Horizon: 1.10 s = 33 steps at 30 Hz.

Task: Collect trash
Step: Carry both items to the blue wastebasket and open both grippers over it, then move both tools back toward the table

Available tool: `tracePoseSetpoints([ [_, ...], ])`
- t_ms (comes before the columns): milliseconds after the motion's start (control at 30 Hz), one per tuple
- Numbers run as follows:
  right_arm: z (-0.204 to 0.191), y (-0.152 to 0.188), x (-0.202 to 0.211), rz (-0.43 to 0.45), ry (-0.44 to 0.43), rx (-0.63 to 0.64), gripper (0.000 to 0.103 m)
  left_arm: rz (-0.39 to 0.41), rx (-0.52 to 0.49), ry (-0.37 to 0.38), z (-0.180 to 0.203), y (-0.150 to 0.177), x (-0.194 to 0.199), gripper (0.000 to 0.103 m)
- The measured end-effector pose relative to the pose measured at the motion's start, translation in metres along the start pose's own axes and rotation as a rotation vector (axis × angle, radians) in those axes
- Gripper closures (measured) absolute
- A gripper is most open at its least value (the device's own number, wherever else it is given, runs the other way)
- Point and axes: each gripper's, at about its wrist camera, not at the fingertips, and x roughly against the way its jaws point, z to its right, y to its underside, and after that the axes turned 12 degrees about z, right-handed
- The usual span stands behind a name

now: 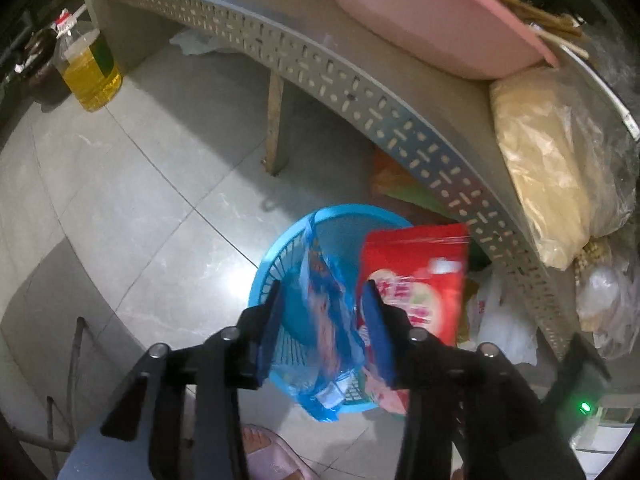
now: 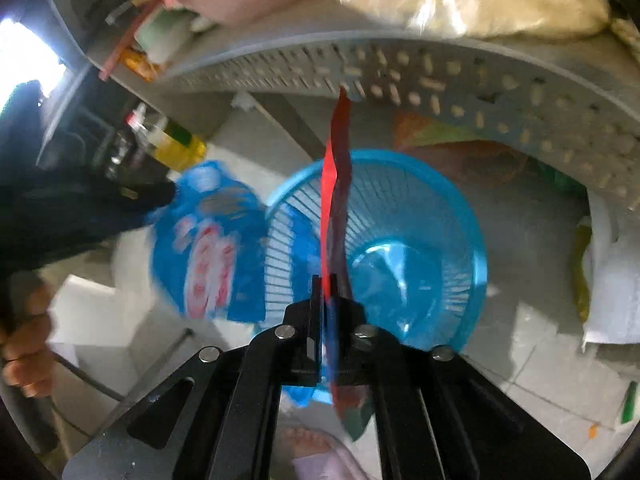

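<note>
A blue plastic waste basket [image 1: 344,228] [image 2: 420,256] stands on the tiled floor under a grey shelf. My left gripper [image 1: 324,300] has its fingers spread, with a blue snack wrapper [image 1: 328,320] hanging loose between them over the basket; the wrapper shows blurred in the right wrist view [image 2: 212,248]. My right gripper [image 2: 330,284] is shut on a red snack bag [image 2: 336,184], held edge-on above the basket. The red bag [image 1: 416,276] also shows just right of my left fingers.
A grey perforated shelf [image 1: 360,92] [image 2: 440,80] overhangs the basket, carrying a pink basin [image 1: 420,20] and a plastic bag of grain [image 1: 548,168]. An oil bottle [image 1: 88,68] stands on the floor at the left. White bags [image 1: 500,320] lie right of the basket.
</note>
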Motion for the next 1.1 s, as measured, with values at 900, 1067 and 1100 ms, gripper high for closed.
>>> tracePoseSetpoints([
  [900,-0.055,0.055,0.122,0.111,0.002,0.329,0.029,0.419,-0.008,0.025,-0.049,0.142,0.325,0.031],
  [1067,-0.087,0.056,0.163,0.194,0.015,0.464,0.012,0.456,0.062,0.020,-0.064,0.209,0.360,0.019],
  [1100,-0.097,0.056,0.172,0.219,0.023,0.497,0.009,0.473,0.084,0.021,-0.068,0.220,0.367,0.016],
])
